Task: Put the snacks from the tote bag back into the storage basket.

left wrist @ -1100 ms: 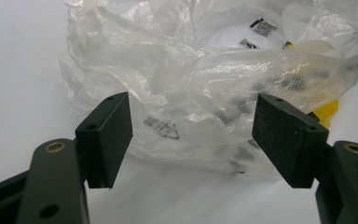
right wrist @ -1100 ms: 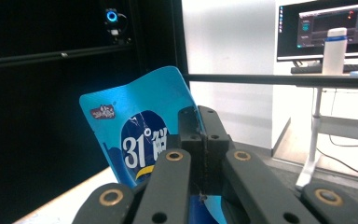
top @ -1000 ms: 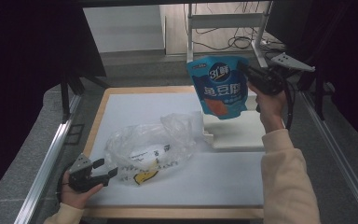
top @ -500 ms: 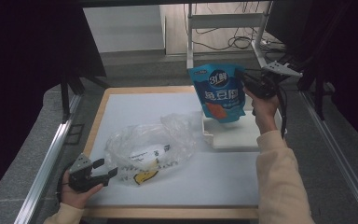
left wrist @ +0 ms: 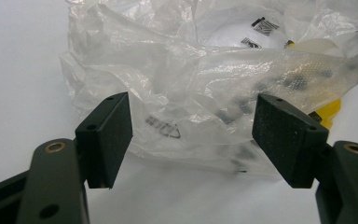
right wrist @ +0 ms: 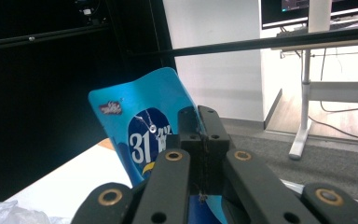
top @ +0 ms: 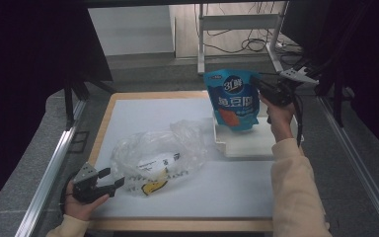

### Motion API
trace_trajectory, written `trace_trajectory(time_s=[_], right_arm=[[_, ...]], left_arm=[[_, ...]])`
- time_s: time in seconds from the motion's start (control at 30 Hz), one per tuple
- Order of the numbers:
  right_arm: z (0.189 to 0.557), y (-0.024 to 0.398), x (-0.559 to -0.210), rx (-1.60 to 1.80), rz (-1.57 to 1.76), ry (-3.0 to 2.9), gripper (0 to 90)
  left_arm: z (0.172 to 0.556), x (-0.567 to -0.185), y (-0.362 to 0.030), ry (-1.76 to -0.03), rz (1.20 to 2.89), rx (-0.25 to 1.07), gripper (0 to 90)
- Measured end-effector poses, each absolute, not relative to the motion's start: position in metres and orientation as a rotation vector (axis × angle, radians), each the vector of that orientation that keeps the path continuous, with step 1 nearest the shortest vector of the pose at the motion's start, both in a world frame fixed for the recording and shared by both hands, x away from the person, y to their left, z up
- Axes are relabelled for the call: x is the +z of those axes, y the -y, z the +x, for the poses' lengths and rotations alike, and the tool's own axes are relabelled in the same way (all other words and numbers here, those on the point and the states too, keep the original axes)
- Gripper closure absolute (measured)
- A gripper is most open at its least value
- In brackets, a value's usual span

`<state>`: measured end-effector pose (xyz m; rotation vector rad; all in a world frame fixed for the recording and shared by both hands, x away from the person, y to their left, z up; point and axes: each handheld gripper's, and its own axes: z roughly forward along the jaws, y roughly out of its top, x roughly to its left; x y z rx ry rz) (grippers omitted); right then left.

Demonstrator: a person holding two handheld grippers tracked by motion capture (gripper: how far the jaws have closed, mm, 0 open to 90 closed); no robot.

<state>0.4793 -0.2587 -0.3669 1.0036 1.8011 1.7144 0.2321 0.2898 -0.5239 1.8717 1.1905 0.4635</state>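
Right tongs: we hold them up high on the right. Their jaws are pressed tight on the top edge of the blue pouch. In the right gripper view the two jaws meet with the pouch edge between them.

Blue pouch: it hangs in the air from our right tongs. Its bottom is just over the white tray, at the tray's back. We cannot tell if it touches the tray.

White tray: it sits on the right side of the white surface. It looks bare inside.

Left tongs: we hold them low at the near left. Their jaws stand wide apart and hold nothing. They point at the clear plastic bag, and the bag's near edge lies between the two pads.

Clear plastic bag: it lies crumpled in the middle of the surface. Inside we see a white thing with a printed label and a bit of something yellow.

Step in hand, we think: put the pouch down in the tray.

How to do it well: we should lower it slowly and straight. We should keep the jaws tight until the bottom rests on the tray. The pouch is floppy, so it may tip over if we let go too soon.

Left side tip: we should keep the left tongs calm so the bag does not slide.
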Motion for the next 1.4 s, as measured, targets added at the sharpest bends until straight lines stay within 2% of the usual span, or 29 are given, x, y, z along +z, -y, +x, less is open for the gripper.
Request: trace_trajectory(time_s=[0.63,0.9,1.1,1.3,1.4], right_arm=[[0.478,0.293,-0.374,1.616,1.083,-1.803,85.9],[0.477,0.299,-0.373,1.573,1.103,-1.8,81.7],[0.472,0.301,-0.373,1.56,1.116,-1.809,74.0],[0.465,0.3,-0.379,1.523,1.135,-1.814,59.6],[0.46,0.302,-0.382,1.529,1.141,-1.812,57.4]], left_arm=[[0.232,-0.523,-0.289,-1.19,1.873,0.469,28.8],[0.232,-0.523,-0.289,-1.189,1.872,0.47,28.8],[0.231,-0.522,-0.289,-1.186,1.87,0.469,28.8],[0.231,-0.522,-0.289,-1.184,1.869,0.47,28.8],[0.231,-0.522,-0.289,-1.184,1.87,0.469,28.8]])
